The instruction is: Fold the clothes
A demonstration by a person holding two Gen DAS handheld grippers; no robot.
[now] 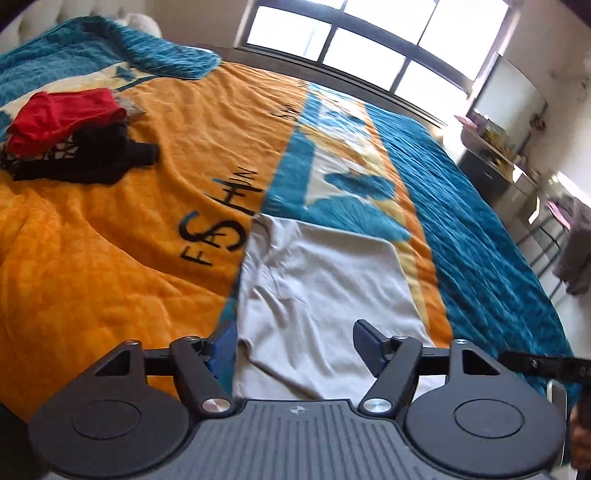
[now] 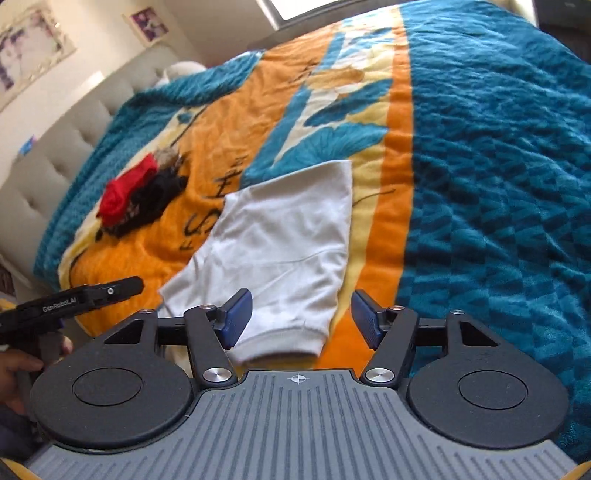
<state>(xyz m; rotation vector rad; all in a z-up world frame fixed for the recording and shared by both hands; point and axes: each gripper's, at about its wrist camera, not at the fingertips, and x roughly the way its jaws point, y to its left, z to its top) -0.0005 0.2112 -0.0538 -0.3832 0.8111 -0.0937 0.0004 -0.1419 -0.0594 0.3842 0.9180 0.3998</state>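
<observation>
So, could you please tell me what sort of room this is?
Most likely a home bedroom: a blanket-covered bed with a tufted headboard, framed pictures on the wall, and clothes, including a white garment.

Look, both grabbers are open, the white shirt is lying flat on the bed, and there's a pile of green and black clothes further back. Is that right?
Almost. The pile is red and black, not green and black; the right wrist view shows the red piece on top. The rest holds: the left gripper and right gripper are both open, and the white shirt lies flat on the bed.
</observation>
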